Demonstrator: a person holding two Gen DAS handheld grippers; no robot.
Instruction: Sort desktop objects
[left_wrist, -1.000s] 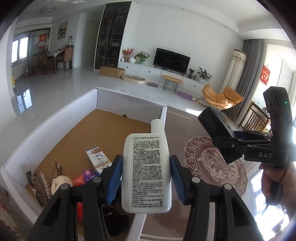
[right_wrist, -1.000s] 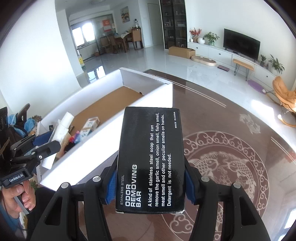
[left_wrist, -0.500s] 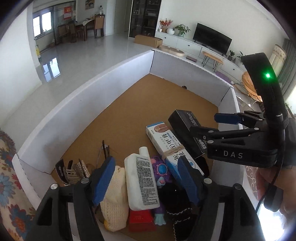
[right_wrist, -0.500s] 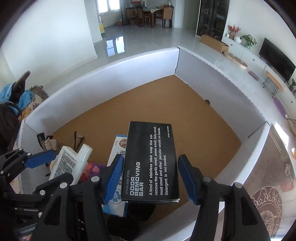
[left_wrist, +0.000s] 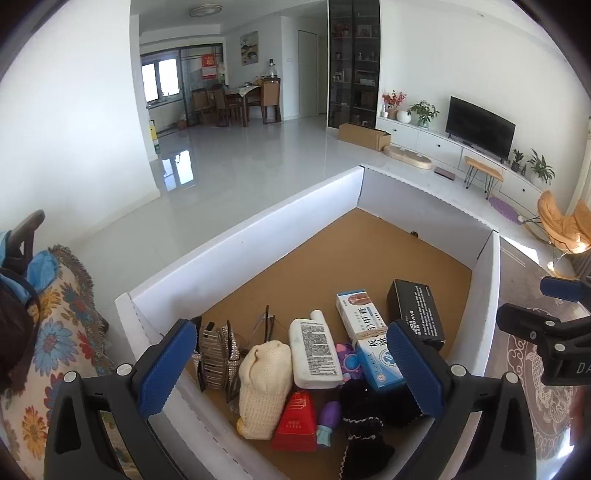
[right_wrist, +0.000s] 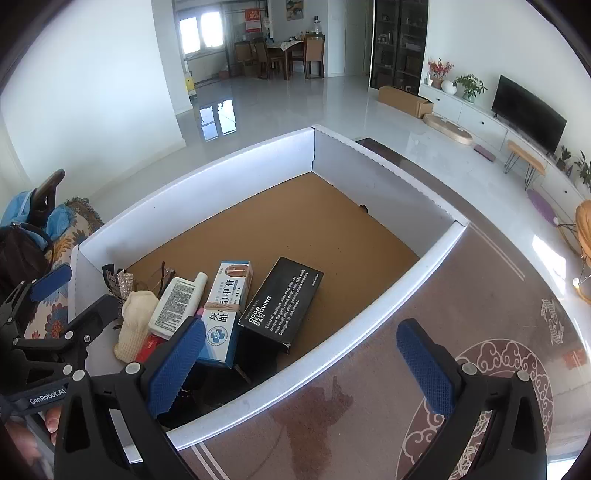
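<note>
the white plastic bottle (left_wrist: 314, 350) and the black cardboard box (right_wrist: 282, 302) lay in the big white box with a brown floor (right_wrist: 236, 177), let go there for sorting. the left gripper (left_wrist: 291, 373) and right gripper (right_wrist: 301, 369) had just been opened wide, with nothing held. the black box lay at 3 o'clock from the bottle.

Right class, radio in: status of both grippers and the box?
Left gripper open, empty, jaws just opened. Right gripper same. White bottle and black carton lying in box. Nothing obstructing.
</note>
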